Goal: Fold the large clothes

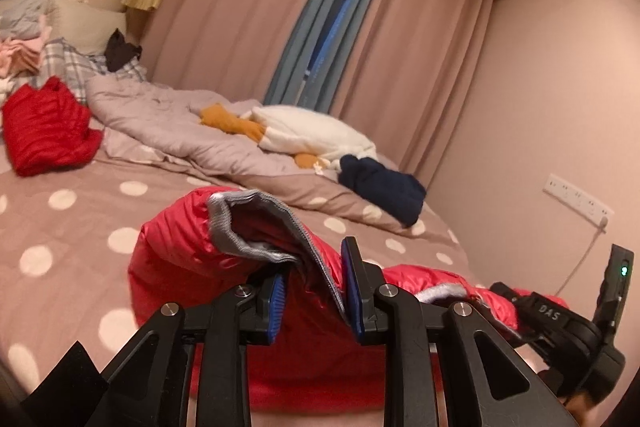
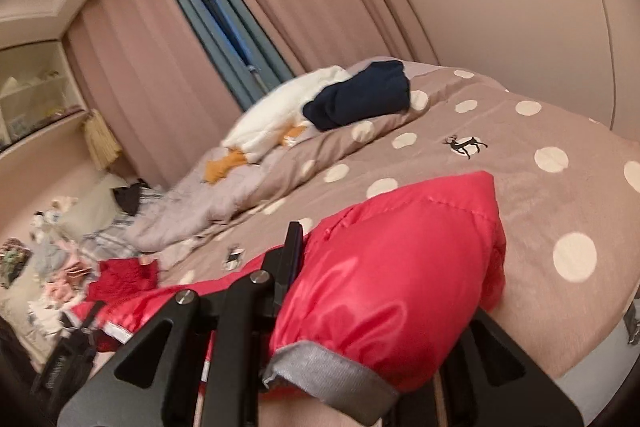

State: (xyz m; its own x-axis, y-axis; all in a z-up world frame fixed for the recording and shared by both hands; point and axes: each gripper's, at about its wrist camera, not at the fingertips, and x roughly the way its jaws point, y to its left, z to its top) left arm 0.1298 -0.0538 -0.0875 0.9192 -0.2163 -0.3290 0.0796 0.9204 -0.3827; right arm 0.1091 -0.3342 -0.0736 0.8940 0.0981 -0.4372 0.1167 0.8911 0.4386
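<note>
You have the red puffer jacket lifted off the near edge of the bed, one claw at each end of it, so the step in hand looks like the carry or spread before the first fold rather than a fold itself.

Your left claw has its blue pads standing apart with the jacket's grey-trimmed edge running between them. The cloth touches the right-hand pad, but whether the pads truly pinch it I cannot tell; the gap looks wider than the fabric.

Your right claw is mostly buried: one black finger shows on the left side of a puffed sleeve whose grey cuff hangs toward the camera. The other finger is hidden behind the sleeve, so it seems clenched on the sleeve, though I judge that from how the cloth bulges around it.

In the left view your right tool shows at the lower right, with the jacket slung between the two tools.

Next, you likely need to draw the claws apart to take out the slack, then lower the jacket flat onto the dotted cover near the bed's near edge. Keep it short of the navy garment and the rumpled quilt farther back. Check the left hold before pulling.
</note>
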